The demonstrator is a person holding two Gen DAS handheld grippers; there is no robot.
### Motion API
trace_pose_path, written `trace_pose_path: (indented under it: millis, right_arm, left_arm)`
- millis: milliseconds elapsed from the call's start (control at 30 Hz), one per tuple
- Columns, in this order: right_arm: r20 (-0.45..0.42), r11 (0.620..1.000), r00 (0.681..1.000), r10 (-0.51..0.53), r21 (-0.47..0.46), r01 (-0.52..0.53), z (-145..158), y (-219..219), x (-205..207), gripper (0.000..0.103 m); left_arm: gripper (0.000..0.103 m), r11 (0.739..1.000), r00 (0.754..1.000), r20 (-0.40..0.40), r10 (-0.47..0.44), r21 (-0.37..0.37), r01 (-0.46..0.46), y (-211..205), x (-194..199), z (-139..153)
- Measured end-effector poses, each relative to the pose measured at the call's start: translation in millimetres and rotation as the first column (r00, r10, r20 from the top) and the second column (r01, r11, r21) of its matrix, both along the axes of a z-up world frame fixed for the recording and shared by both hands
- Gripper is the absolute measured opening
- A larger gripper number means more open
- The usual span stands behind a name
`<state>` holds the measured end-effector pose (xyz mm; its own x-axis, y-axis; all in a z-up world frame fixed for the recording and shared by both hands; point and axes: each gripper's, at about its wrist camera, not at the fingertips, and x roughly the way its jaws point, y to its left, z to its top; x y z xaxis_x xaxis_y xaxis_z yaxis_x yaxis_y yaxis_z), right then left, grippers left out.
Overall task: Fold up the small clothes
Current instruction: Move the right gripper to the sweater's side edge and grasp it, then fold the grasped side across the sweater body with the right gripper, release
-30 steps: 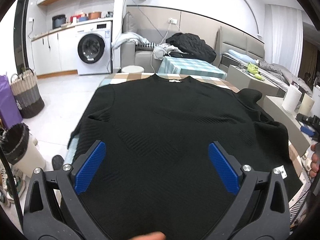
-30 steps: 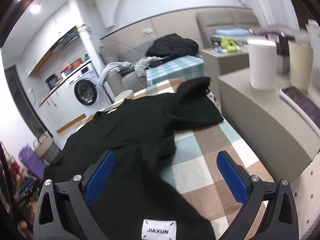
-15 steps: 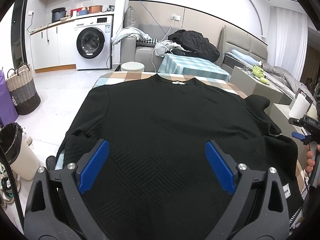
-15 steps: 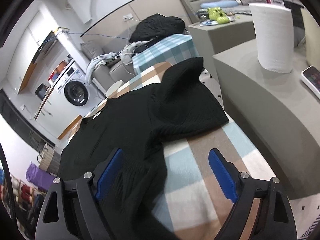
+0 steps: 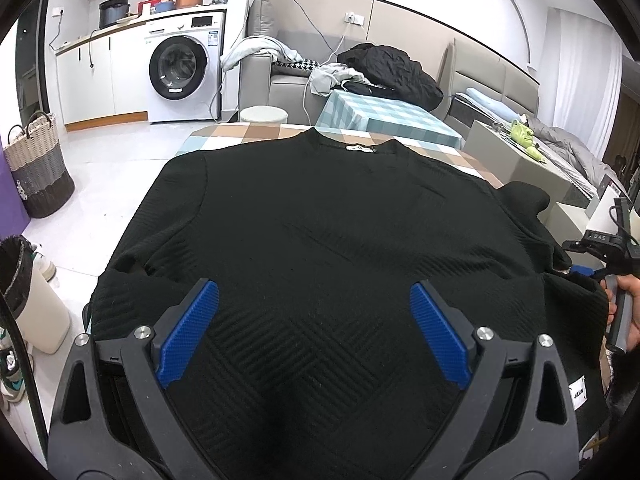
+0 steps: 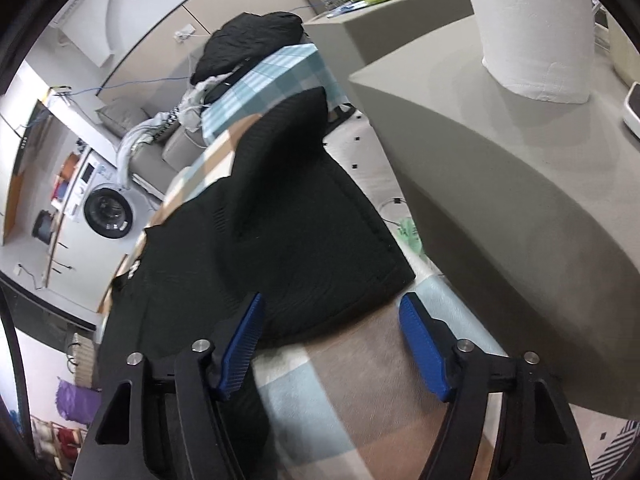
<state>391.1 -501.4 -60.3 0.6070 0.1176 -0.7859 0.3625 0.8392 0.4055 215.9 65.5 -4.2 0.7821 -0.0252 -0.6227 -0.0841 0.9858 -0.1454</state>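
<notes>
A black knit sweater (image 5: 320,232) lies spread flat on a checked tablecloth (image 5: 248,134), collar at the far end. My left gripper (image 5: 314,316) hovers open over its lower body, nothing between the blue pads. In the right wrist view the sweater's right sleeve (image 6: 312,240) lies bunched at the table's right edge. My right gripper (image 6: 332,320) sits low over the sleeve's cuff end, its jaws closing. The sleeve edge lies between the pads (image 6: 420,344), which do not press on it. A hand holding the right gripper (image 5: 612,276) shows at the right edge of the left wrist view.
A grey cabinet (image 6: 500,168) with a paper roll (image 6: 532,28) stands close on the right of the table. A white label (image 5: 577,394) marks the sweater's hem. A washing machine (image 5: 182,68), a sofa with clothes (image 5: 384,68), a woven basket (image 5: 38,172) and a bin (image 5: 24,292) surround the table.
Both grippers moved forward and lower over the sweater. The right gripper rolled, travelled from the hem label toward the sleeve, and its jaws narrowed. The left jaws stayed wide.
</notes>
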Motion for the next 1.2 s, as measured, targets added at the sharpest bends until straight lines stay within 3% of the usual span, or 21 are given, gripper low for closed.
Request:
trace_pose_path:
  millis: [100, 167, 200, 300, 433, 567, 733, 800, 867, 933, 1000, 1067, 1100, 1133, 1200]
  right_arm:
    - [-0.009, 0.996, 0.999, -0.036, -0.076, 0.035, -0.2, 1.2, 8.8, 0.054]
    - [-0.019, 0.993, 0.999, -0.046, -0.114, 0.043, -0.3, 1.2, 11.7, 0.039]
    - [-0.026, 0.99, 0.998, -0.058, -0.13, 0.054, -0.3, 0.1, 11.9, 0.021]
    - [-0.007, 0.99, 0.997, -0.074, -0.121, 0.072, 3.9, -5.2, 3.9, 0.006]
    - [0.045, 0.989, 0.996, -0.079, -0.12, 0.084, 16.8, -9.1, -7.7, 0.006]
    - [0.157, 0.99, 0.987, -0.042, -0.126, 0.063, 42.6, -2.7, -15.4, 0.006]
    - [0.313, 0.986, 0.943, 0.111, -0.155, -0.065, 85.9, 41.0, 0.5, 0.006]
    - [0.349, 0.967, 0.906, 0.24, -0.171, -0.191, 98.7, 75.8, 10.4, 0.006]
    - [0.326, 0.919, 0.862, 0.387, -0.215, -0.331, 103.8, 113.6, 16.7, 0.006]
    - [0.263, 0.847, 0.808, 0.527, -0.249, -0.47, 96.8, 154.2, 19.9, 0.006]
    - [0.146, 0.765, 0.761, 0.632, -0.275, -0.582, 82.0, 185.4, 21.3, 0.006]
    - [0.06, 0.736, 0.752, 0.656, -0.273, -0.62, 66.4, 196.6, 20.5, 0.013]
    - [0.025, 0.736, 0.758, 0.652, -0.261, -0.625, 61.3, 196.5, 19.6, 0.026]
    - [0.004, 0.748, 0.771, 0.637, -0.245, -0.617, 58.0, 192.8, 18.5, 0.038]
    - [0.011, 0.778, 0.797, 0.604, -0.225, -0.587, 55.5, 175.9, 8.1, 0.041]
  left_arm:
    - [0.096, 1.0, 1.0, 0.0, 0.0, 0.0, 0.0, 0.4, 3.3, -0.4]
    - [0.096, 1.0, 1.0, 0.0, 0.001, -0.002, -0.001, 0.9, 4.1, -0.6]
    - [0.096, 1.0, 1.0, 0.0, 0.002, -0.003, -0.002, 2.1, 4.9, -1.1]
    - [0.096, 1.0, 1.0, -0.002, 0.002, -0.006, -0.002, 2.4, 8.5, -2.4]
    - [0.096, 1.0, 1.0, 0.005, -0.001, -0.013, 0.002, 3.7, 9.3, -3.0]
    - [0.096, 1.0, 1.0, 0.015, -0.009, -0.014, 0.01, 4.1, 6.7, -3.0]
    - [0.096, 1.0, 1.0, 0.024, -0.005, -0.017, 0.005, 5.4, -6.0, -2.4]
    - [0.096, 1.0, 1.0, 0.03, -0.005, -0.02, 0.006, 6.3, -10.0, -1.9]
    - [0.096, 1.0, 1.0, 0.031, -0.003, -0.015, 0.004, 6.5, -11.3, -2.3]
    - [0.096, 1.0, 0.999, 0.032, -0.003, -0.009, 0.004, 7.6, -13.1, -2.3]
    - [0.096, 1.0, 0.999, 0.032, -0.004, -0.007, 0.004, 7.5, -14.3, -2.7]
    - [0.096, 1.0, 0.999, 0.033, -0.004, -0.007, 0.004, 8.5, -15.4, -3.0]
    - [0.096, 1.0, 0.999, 0.033, -0.003, -0.005, 0.003, 8.4, -16.6, -3.4]
    - [0.096, 1.0, 1.0, 0.031, 0.0, -0.003, 0.0, 9.2, -17.6, -4.0]
    - [0.096, 1.0, 1.0, 0.029, 0.005, -0.004, -0.005, 12.0, -19.2, -5.3]
